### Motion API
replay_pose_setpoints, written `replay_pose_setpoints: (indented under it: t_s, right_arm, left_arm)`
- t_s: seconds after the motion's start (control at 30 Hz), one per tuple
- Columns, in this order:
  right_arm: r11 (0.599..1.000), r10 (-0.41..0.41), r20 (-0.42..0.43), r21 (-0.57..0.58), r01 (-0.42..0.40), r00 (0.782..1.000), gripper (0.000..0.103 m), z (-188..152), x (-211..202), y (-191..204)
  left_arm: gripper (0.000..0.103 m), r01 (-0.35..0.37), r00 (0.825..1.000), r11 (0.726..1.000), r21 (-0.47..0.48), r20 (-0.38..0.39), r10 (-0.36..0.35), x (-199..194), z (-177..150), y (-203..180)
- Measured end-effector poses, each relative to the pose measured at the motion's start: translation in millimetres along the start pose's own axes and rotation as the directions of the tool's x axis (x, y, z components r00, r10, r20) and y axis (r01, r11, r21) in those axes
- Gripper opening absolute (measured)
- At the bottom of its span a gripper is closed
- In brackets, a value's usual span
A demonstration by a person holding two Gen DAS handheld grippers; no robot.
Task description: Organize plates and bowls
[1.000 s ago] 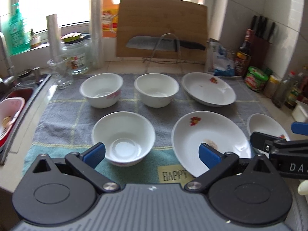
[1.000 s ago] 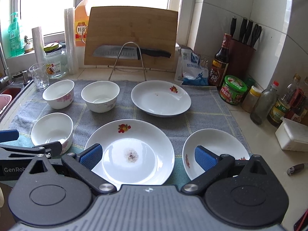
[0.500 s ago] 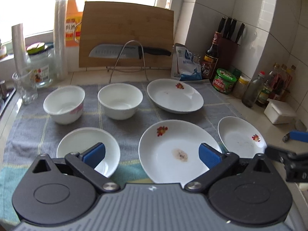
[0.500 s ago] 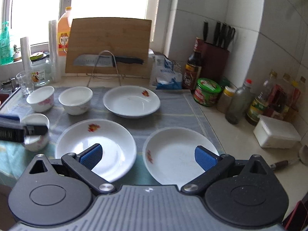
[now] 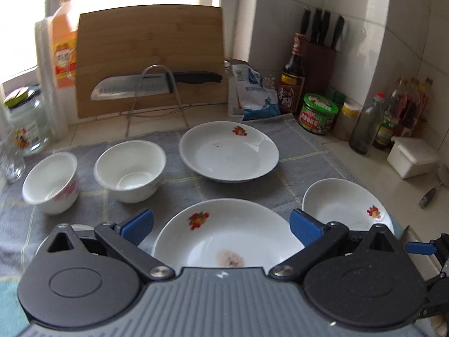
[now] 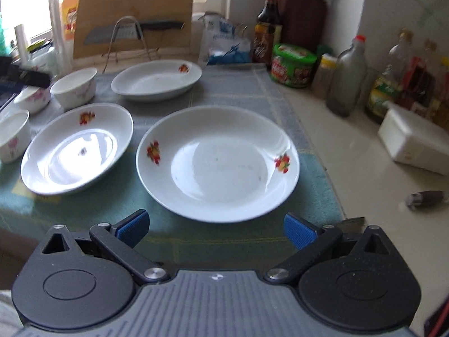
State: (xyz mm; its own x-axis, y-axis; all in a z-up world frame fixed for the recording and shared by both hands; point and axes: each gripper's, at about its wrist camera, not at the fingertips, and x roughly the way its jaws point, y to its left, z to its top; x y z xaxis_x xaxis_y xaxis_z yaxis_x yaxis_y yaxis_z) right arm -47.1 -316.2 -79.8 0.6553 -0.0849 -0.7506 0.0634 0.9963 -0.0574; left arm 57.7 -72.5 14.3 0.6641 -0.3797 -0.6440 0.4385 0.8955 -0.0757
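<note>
Three white plates with red flower marks lie on a grey towel [image 5: 303, 146]: a near middle plate [image 5: 224, 233], a far plate [image 5: 228, 151] and a right plate [image 5: 345, 205]. My left gripper [image 5: 221, 224] hangs open above the near middle plate. In the right wrist view my right gripper [image 6: 216, 229] is open just short of the right plate [image 6: 217, 163], with the middle plate [image 6: 75, 148] and far plate [image 6: 155, 80] to its left. Two white bowls [image 5: 50, 182] [image 5: 130, 167] sit at the back left; a third bowl [image 6: 12, 134] stands at the left edge.
A cutting board [image 5: 148, 56] with a knife [image 5: 157, 84] on a wire stand leans at the back. Bottles, a green jar [image 5: 318, 113], a knife block [image 5: 320, 53] and a white box [image 5: 411, 160] crowd the right counter. A glass jar [image 5: 23, 123] stands far left.
Both grippers have swung to the right. The right gripper has dropped lower and closer, so the right plate now fills the space ahead of its fingers. Neither holds anything.
</note>
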Motion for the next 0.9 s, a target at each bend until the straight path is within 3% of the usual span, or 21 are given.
replay_pose_setpoints:
  t_s: [0.2,0.43,0.63,0.9]
  right_arm:
    - [0.996,0.065,0.018,-0.061,-0.064,0.998,0.103,-2,15,-15]
    - [0.988,0.113,0.020,-0.105,-0.111,0.993,0.103,-2,33,-26]
    - [0.985,0.140,0.027,-0.109,-0.137,0.990,0.103,-2,46,-36]
    - [0.971,0.185,0.096,-0.173,-0.167,0.978,0.103,-10,48,-41]
  left_arm:
    - [0.102,0.020,1.000,0.998,0.060,0.007,-0.020,22,20,-32]
    - [0.102,0.115,0.992,0.986,0.119,-0.070,-0.107,55,35,-64]
    - [0.102,0.175,0.981,0.964,0.198,-0.114,-0.155,78,38,-91]
    - [0.102,0.234,0.964,0.925,0.299,-0.192,-0.182,116,50,-119]
